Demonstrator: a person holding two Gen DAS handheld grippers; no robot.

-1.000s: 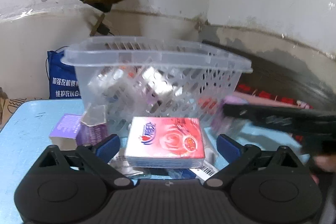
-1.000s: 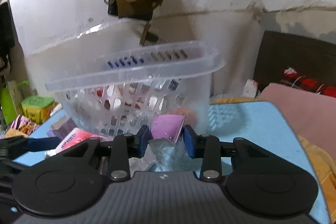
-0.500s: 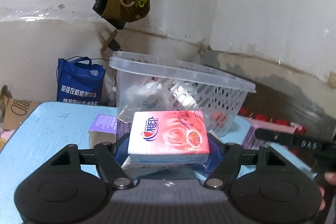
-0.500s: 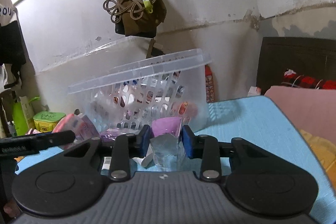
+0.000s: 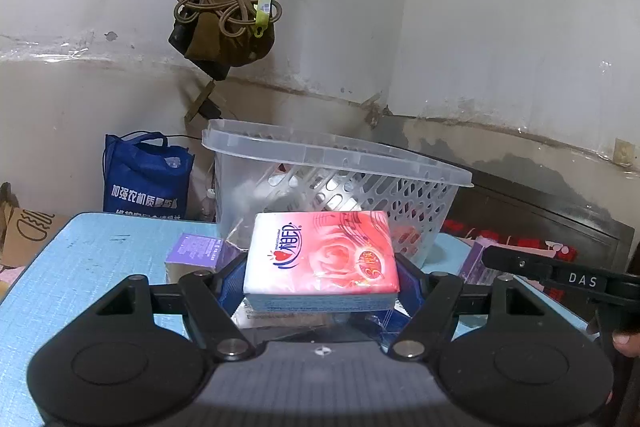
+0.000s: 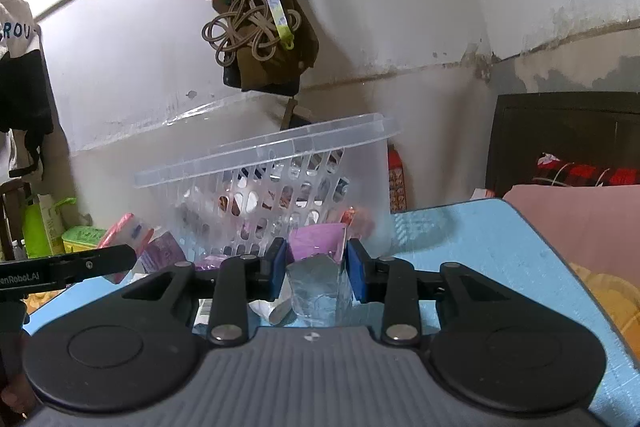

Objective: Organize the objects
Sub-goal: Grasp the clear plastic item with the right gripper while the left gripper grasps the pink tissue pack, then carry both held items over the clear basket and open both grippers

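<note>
My left gripper (image 5: 320,285) is shut on a red and pink tissue pack (image 5: 324,259), its blue pads pressing both short sides just above the blue table mat (image 5: 80,267). My right gripper (image 6: 316,269) is shut on a purple and silver foil packet (image 6: 318,277) that stands upright between the pads. Behind both stands a clear perforated basket (image 5: 340,163), also in the right wrist view (image 6: 260,155), with several items inside. A purple box (image 5: 196,251) lies left of the tissue pack. Each gripper shows at the edge of the other's view.
A blue shopping bag (image 5: 148,175) stands behind the table at the left. A brown bag with looped cords (image 5: 224,15) hangs on the wall above the basket. A dark cabinet (image 5: 540,211) is at the right, pink cloth (image 6: 580,211) beside the mat, and a green tub (image 6: 80,239) far left.
My left gripper went from open around the tissue pack to shut on it. Both grippers drew back from the basket, which now looks smaller and farther off.
</note>
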